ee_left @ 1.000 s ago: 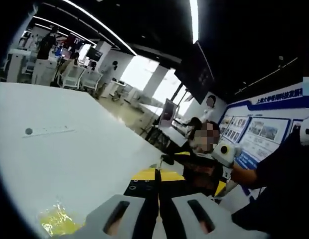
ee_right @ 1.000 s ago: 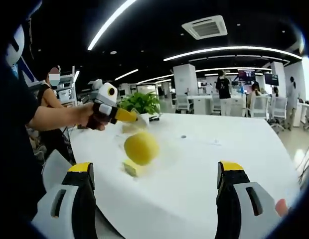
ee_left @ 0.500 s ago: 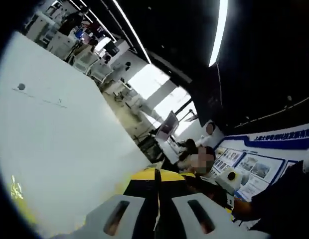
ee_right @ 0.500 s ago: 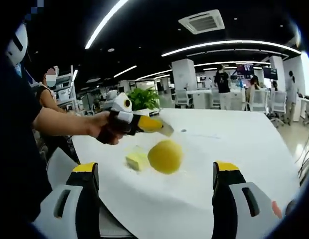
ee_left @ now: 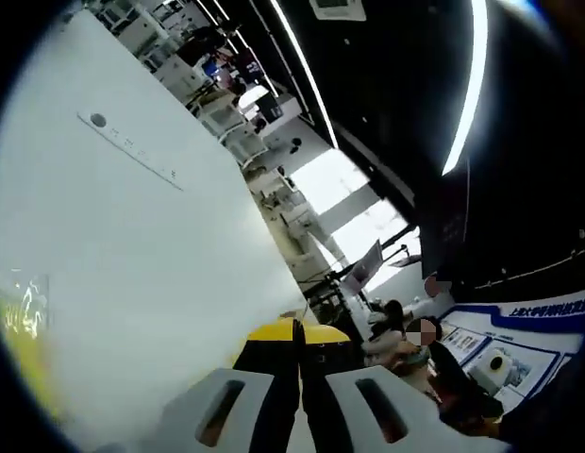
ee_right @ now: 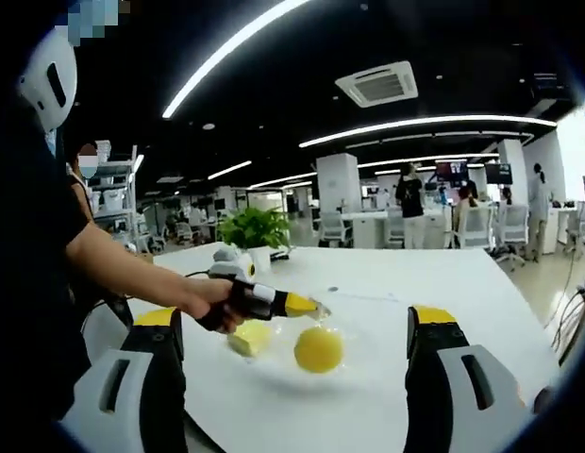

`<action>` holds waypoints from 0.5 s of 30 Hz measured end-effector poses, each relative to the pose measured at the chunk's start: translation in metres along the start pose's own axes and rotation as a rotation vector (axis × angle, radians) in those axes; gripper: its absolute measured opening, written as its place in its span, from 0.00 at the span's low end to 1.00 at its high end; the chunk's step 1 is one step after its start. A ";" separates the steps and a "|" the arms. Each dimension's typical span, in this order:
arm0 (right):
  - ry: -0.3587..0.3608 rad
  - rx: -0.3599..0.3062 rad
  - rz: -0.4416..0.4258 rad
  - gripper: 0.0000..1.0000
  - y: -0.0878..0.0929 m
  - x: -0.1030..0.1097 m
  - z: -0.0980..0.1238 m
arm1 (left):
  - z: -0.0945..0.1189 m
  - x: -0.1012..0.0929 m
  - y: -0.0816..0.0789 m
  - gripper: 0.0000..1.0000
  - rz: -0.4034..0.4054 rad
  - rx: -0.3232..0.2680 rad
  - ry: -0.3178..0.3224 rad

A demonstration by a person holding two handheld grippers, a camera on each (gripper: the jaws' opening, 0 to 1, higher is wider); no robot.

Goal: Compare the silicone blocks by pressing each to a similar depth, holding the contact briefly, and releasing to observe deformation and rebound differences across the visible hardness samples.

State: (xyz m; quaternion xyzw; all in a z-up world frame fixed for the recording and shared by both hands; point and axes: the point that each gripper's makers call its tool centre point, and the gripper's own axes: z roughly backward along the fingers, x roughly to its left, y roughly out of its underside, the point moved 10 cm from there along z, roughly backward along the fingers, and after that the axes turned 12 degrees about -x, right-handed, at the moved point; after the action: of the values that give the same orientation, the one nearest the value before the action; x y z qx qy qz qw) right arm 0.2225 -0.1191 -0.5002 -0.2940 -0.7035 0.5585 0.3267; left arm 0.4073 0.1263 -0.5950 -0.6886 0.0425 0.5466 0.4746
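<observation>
Silicone blocks on the white table [ee_right: 443,311]: you have two yellow samples ahead, nothing gripped.

Going left to right in the right gripper view: your left hand [ee_right: 212,304] carries the left gripper [ee_right: 313,309], jaws pressed together, tip above the samples. Below sit the pale yellow block [ee_right: 248,337] and, just beside it, the round yellow block [ee_right: 318,349]. They look soft and springy, light enough to skid, so press straight down at mid-top. The right gripper [ee_right: 292,326] has its jaws spread wide, framing both.
</observation>
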 end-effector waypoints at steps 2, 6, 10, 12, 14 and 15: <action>0.027 -0.021 -0.019 0.96 0.004 -0.002 0.007 | 0.002 0.010 -0.003 0.00 0.016 -0.046 -0.053; 0.064 0.043 -0.036 0.96 0.014 -0.003 0.018 | 0.005 0.030 -0.006 0.00 0.015 -0.057 -0.101; 0.059 0.053 -0.015 0.96 0.020 0.001 0.024 | 0.007 0.046 -0.006 0.00 -0.018 -0.057 -0.152; 0.046 0.098 -0.039 0.96 0.027 0.004 0.029 | 0.007 0.053 -0.006 0.00 -0.028 -0.066 -0.185; 0.047 0.103 -0.051 0.96 0.029 0.006 0.036 | 0.008 0.057 -0.004 0.00 -0.055 -0.076 -0.209; 0.045 0.091 -0.055 0.96 0.029 0.007 0.039 | 0.008 0.060 -0.004 0.00 -0.079 -0.086 -0.232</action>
State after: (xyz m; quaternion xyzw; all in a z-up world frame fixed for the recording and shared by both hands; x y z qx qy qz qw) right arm 0.1888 -0.1305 -0.5344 -0.2722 -0.6776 0.5738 0.3708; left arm 0.4276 0.1618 -0.6403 -0.6418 -0.0632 0.6047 0.4674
